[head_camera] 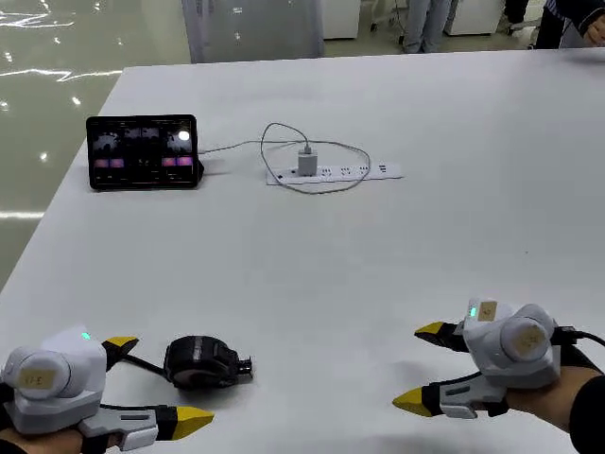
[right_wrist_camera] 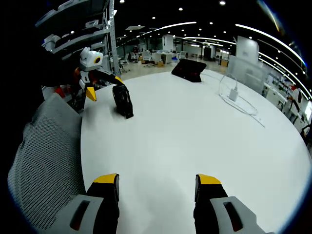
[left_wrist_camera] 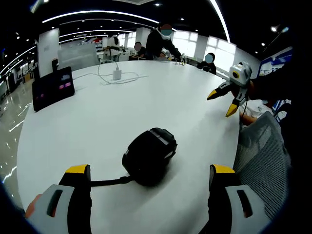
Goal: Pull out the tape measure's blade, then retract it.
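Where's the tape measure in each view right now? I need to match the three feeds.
Head view: tape measure bottom left, by the left gripper.
Left gripper view: tape measure low centre, just ahead of the open jaws.
Right gripper view: tape measure upper left.
Shared landmark: the dark tablet.

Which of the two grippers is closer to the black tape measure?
The left gripper: the tape measure lies just ahead of its open jaws, while the right gripper is well off to the side.

Open-plan lab: strip ceiling lights (right_wrist_camera: 170, 25), metal shelving (right_wrist_camera: 80, 19), distant desks (right_wrist_camera: 161, 57).
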